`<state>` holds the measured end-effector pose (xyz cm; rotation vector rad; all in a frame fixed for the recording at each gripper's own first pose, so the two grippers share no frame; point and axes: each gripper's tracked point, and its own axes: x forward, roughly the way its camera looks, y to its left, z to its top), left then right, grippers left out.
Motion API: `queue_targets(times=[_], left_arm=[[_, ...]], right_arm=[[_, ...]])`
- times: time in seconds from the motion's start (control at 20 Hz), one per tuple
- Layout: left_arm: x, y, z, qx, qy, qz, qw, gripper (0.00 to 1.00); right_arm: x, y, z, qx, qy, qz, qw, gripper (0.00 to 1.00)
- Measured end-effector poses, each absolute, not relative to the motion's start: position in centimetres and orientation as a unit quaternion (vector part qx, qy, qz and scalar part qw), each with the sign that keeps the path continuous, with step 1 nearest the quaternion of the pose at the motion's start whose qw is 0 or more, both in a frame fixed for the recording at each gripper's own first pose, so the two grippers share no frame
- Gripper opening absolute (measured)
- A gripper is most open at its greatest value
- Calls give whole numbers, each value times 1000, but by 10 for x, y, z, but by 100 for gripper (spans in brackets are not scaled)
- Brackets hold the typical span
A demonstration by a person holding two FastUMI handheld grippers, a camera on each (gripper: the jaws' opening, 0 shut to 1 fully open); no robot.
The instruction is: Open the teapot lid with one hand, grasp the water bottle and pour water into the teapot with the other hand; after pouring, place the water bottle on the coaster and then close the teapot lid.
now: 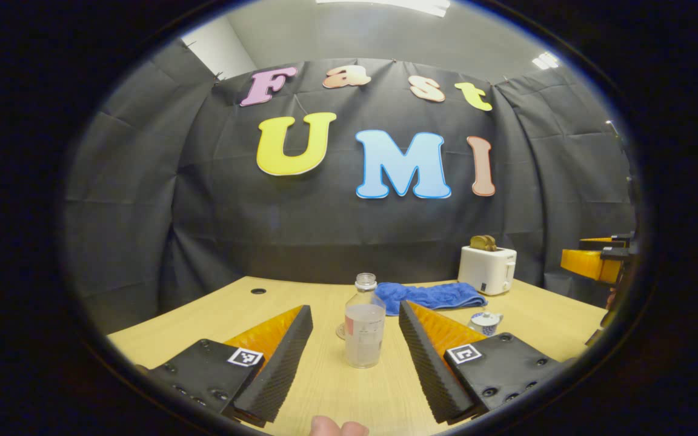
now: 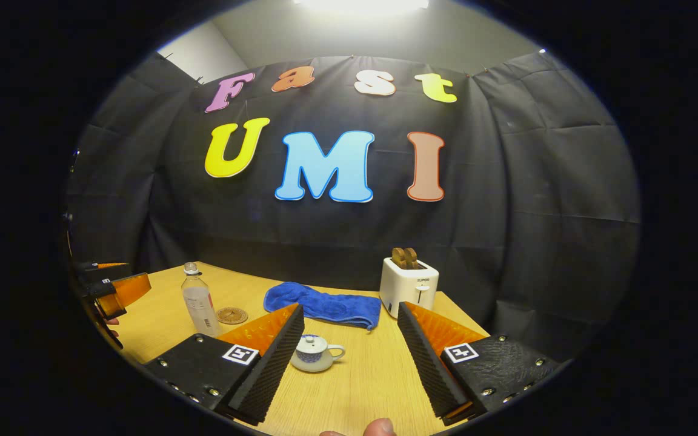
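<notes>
**Both grippers lining up, nothing grasped yet**

Left gripper is hanging wide open, empty, with the water bottle standing between its fingers at 12 o'clock, untouched. Right gripper is gaping too, teapot near its left finger, lid on. Coaster is sitting just beside the bottle. Next: right probably needing to pinch the lid knob, left closing on the bottle.

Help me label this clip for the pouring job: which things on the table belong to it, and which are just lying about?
Belong to the job:
water bottle
teapot, lid on
coaster

Just lying about:
blue towel
toaster
</notes>
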<state>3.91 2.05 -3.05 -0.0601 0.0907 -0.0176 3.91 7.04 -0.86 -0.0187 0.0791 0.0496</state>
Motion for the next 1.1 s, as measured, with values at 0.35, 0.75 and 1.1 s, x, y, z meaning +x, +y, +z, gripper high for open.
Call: queue_targets(times=[0.35, 0.75, 1.1], left_arm=[[48, 10, -42, -24, 58, -10, 998, 100], [61, 7, -58, -28, 77, -11, 997, 100], [64, 15, -70, -38, 88, -12, 995, 100]], right_arm=[[57, 97, -46, 7, 85, 53, 995, 96], [76, 103, -69, 9, 111, 45, 993, 96], [87, 119, -79, -1, 116, 51, 992, 96]])
